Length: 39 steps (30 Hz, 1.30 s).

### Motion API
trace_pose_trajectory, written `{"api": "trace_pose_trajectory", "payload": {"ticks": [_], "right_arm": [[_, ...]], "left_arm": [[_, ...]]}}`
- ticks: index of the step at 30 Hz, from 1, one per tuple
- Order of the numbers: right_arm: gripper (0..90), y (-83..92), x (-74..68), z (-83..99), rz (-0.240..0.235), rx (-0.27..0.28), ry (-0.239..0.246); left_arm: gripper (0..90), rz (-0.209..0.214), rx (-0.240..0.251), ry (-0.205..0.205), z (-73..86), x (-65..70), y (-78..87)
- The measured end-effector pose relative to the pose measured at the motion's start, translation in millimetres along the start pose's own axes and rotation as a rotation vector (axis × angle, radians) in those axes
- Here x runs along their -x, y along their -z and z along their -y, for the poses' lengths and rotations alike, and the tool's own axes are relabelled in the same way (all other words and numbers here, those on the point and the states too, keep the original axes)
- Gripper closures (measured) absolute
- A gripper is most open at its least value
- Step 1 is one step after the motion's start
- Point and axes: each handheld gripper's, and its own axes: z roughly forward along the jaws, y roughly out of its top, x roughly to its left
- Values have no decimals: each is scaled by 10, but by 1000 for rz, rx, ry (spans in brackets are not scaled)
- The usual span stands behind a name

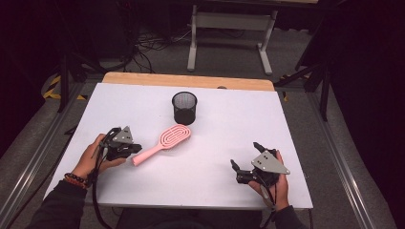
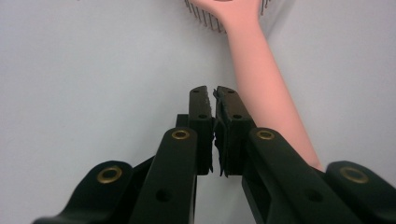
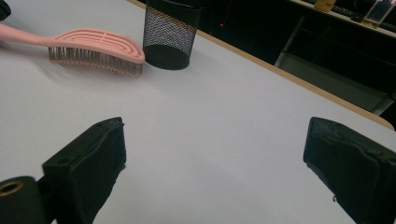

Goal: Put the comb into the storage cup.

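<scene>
The pink plastic hairbrush with a slotted oval head (image 1: 165, 140) lies flat on the white table top (image 1: 215, 181), bristles down, its head just in front of the black wire-mesh cylindrical cup (image 1: 184, 108) and its handle pointing toward the person's left hand (image 1: 90, 160). Brush and cup stand near each other, but contact cannot be confirmed.

The left gripper (image 1: 129, 150) sits at the handle's end. In the left gripper view, its two black jaws are clenched together with nothing between them, and the pink handle (image 2: 268, 98) runs alongside and beneath the right-hand jaw. The brush is therefore not grasped. Judged from this, the work is at an early stage: the brush rests on the table, the cup stands upright and appears empty, and any pick-up or placement remains to be done.

The right gripper (image 1: 246, 167) rests well apart on the near right of the table, jaws spread wide and holding nothing; the right gripper view shows bare table between its pads.

Limits of observation:
- The handle's end is covered by the left gripper, so contact there is uncertain.
- The brush head is cut off at the top of the left gripper view.
- The inside of the cup is too dark to read.
- The surroundings beyond the table are dim.
</scene>
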Motion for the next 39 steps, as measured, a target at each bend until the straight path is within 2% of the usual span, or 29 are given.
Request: {"api": "trace_pose_trajectory", "payload": {"ticks": [6, 7, 12, 15, 16, 17, 18, 19, 20, 21, 22, 23, 24, 27, 29, 31, 34, 39], "right_arm": [[65, -2, -15, -7, 21, -12, 18], [64, 0, -18, -8, 18, -11, 20], [65, -2, -18, -7, 21, -17, 25], [65, -2, -24, -11, 26, -24, 37], [65, -2, -24, -11, 26, -24, 37], [65, -4, -26, -12, 30, -28, 40], [65, -7, -26, -11, 31, -31, 43], [65, -8, -25, -11, 30, -31, 44], [66, -13, -29, -10, 25, -35, 44], [66, -16, -30, -7, 20, -38, 44], [66, -16, -30, -7, 20, -38, 44], [66, -26, -29, 3, 13, -45, 43], [66, -26, -29, 3, 13, -45, 43], [67, -40, -19, 14, 5, -53, 37], [67, -46, -14, 17, -4, -54, 34], [67, -58, -15, 21, -9, -64, 36], [67, -69, -22, 27, -17, -71, 34], [68, -87, -44, 30, -29, -84, 44]], "left_arm": [[805, -28, 50, 18, 23, 4, 114], [751, -33, 55, 19, 20, 12, 121], [673, -32, 81, 42, -12, 43, 145], [536, -46, 107, 64, -28, 51, 166], [465, -46, 107, 64, -28, 51, 166], [465, -56, 120, 90, -31, 48, 168], [353, -55, 128, 105, -32, 41, 169], [307, -39, 141, 134, -32, 25, 167], [195, -27, 154, 169, -28, -2, 150], [160, -27, 154, 169, -28, -2, 150], [160, -22, 160, 189, -23, -23, 136], [122, -37, 159, 215, -21, -47, 114], [103, -37, 159, 215, -21, -47, 114], [69, -56, 136, 221, -61, -45, 81], [99, -72, 116, 213, -100, -29, 57], [135, -64, 92, 193, -156, -9, 11], [134, -47, 72, 176, -256, 4, -64], [168, -11, -4, 147, -443, 41, -240]]}}
